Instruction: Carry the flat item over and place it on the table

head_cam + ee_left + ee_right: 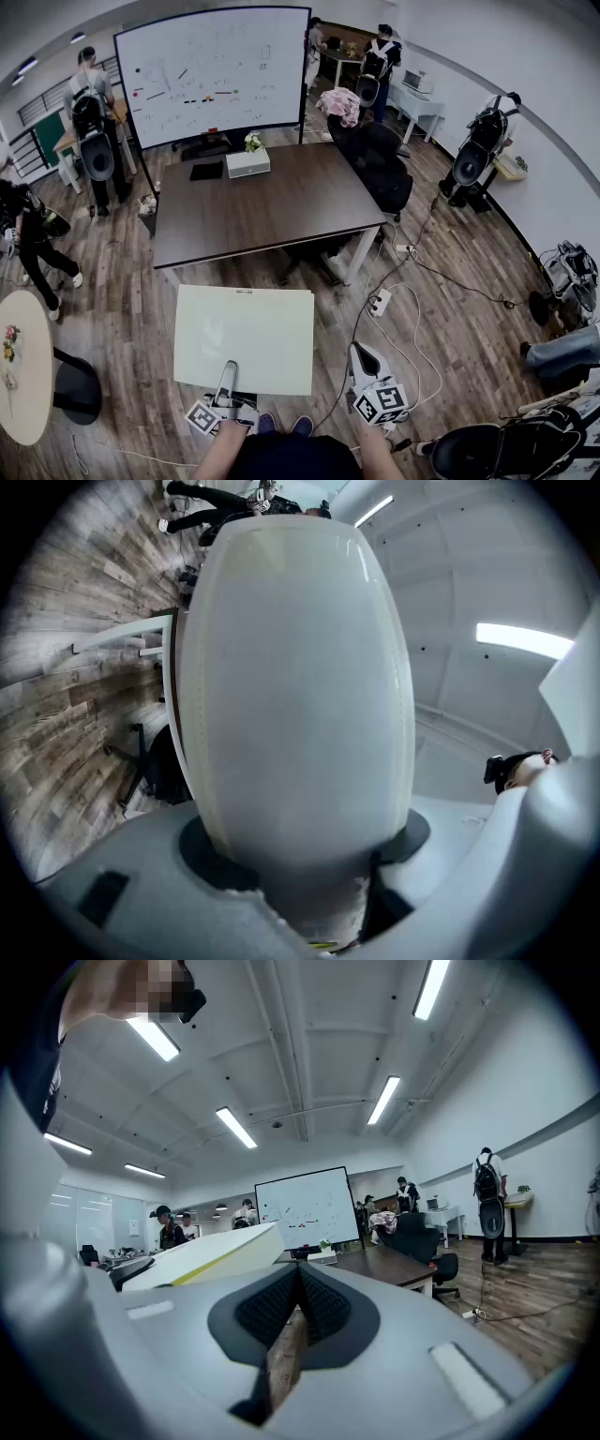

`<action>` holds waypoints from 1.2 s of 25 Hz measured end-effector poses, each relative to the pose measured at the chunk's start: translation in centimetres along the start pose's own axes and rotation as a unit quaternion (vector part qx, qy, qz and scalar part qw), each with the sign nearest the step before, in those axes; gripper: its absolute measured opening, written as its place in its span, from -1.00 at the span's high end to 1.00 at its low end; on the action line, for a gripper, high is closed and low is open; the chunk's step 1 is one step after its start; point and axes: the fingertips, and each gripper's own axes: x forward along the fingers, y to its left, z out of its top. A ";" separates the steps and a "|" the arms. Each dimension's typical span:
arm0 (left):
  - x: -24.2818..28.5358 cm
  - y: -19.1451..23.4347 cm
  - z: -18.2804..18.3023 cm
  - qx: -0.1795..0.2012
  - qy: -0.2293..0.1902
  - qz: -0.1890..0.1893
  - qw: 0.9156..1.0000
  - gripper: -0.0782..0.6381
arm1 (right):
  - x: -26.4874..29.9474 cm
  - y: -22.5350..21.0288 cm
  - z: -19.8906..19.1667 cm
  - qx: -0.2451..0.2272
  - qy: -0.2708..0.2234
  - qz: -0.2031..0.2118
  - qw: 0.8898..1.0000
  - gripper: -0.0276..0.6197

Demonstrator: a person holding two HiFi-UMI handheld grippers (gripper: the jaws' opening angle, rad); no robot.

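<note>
A flat white board (246,337) hangs level over the wooden floor, just short of the dark brown table (262,211). My left gripper (228,373) is shut on the middle of the board's near edge. In the left gripper view the board (300,686) fills the frame, its end wedged between the jaws of the left gripper (302,860). My right gripper (362,360) is off the board's right corner, apart from it, and holds nothing. In the right gripper view the right gripper (298,1283) has its black pads meeting, with the board (211,1255) to its left and the table (394,1265) ahead.
On the table's far end sit a white box (247,162) and a black flat item (206,171). A whiteboard (216,70) stands behind, a black office chair (380,164) at the table's right. A power strip with cables (380,302) lies on the floor. A round table (23,370) is left. Several people stand around.
</note>
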 end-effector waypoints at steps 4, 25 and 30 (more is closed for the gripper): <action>0.0 0.0 -0.3 0.007 0.004 0.003 1.000 0.01 | -0.4 -0.2 -0.6 -0.010 -0.003 0.003 1.000 0.87; 8.0 -1.5 -1.2 0.008 -0.042 0.036 0.998 0.00 | 4.2 -5.5 0.4 -0.020 0.009 0.022 1.000 0.88; 9.7 0.1 0.3 0.005 -0.060 0.034 0.998 0.01 | 7.3 -6.0 1.2 -0.021 0.007 0.029 0.999 0.88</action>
